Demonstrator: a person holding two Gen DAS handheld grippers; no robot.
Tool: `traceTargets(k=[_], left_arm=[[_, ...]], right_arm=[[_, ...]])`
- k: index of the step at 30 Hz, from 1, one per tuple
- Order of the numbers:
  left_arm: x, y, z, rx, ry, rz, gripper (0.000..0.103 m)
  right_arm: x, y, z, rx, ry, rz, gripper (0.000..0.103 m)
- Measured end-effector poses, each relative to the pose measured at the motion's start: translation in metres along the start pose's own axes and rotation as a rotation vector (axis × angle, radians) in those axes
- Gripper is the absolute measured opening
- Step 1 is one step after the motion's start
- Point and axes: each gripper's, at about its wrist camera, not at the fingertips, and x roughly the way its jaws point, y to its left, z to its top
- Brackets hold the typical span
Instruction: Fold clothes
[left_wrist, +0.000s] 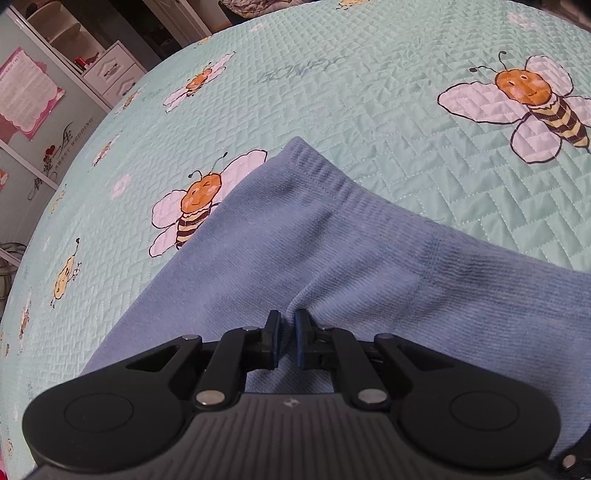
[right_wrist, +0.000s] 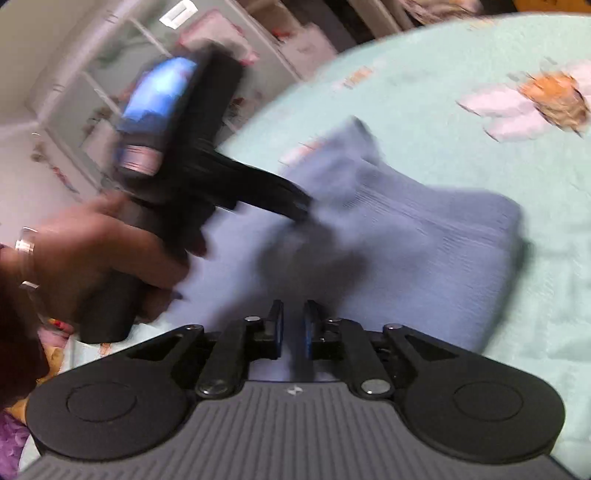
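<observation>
The blue garment (left_wrist: 295, 236) lies mid-bedspread (left_wrist: 369, 103), your left gripper (left_wrist: 287, 325) pinching its fabric, right gripper (right_wrist: 293, 317) pressed together.

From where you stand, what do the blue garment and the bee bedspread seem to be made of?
The blue garment looks like soft, matte ribbed knit, perhaps cotton: fine ribs and a stitched hem band show. The bee bedspread looks like quilted woven fabric with a slight sheen: stitched zigzag lines and printed bees cover it. The exact fibre is unclear.
</observation>
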Motion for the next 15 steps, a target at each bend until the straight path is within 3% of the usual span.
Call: traceTargets(k=[3, 8, 9, 11, 12, 13, 15], left_arm=[[0.000, 0.000, 0.000, 0.001, 0.000, -0.002, 0.004], [0.000, -0.002, 0.000, 0.005, -0.002, 0.004, 0.004], [0.000, -0.002, 0.000, 0.005, -0.002, 0.005, 0.004], [0.000, -0.002, 0.000, 0.005, 0.000, 0.006, 0.004], [0.000, -0.002, 0.000, 0.004, 0.000, 0.005, 0.004], [0.000, -0.001, 0.000, 0.002, 0.000, 0.003, 0.004], [0.000, -0.001, 0.000, 0.003, -0.002, -0.001, 0.004]], right_arm=[[-0.008, -0.007, 0.001, 0.017, -0.026, -0.019, 0.000], [-0.005, 0.010, 0.002, -0.019, -0.066, 0.077, 0.014], [-0.002, 0.013, 0.002, -0.027, -0.057, 0.088, 0.021], [0.005, 0.012, 0.000, -0.034, -0.026, 0.041, 0.023], [0.009, 0.007, 0.000, -0.024, -0.010, 0.010, 0.019], [0.009, -0.001, -0.001, 0.013, -0.003, 0.006, 0.006], [0.004, -0.005, 0.001, 0.041, -0.024, -0.006, 0.000]])
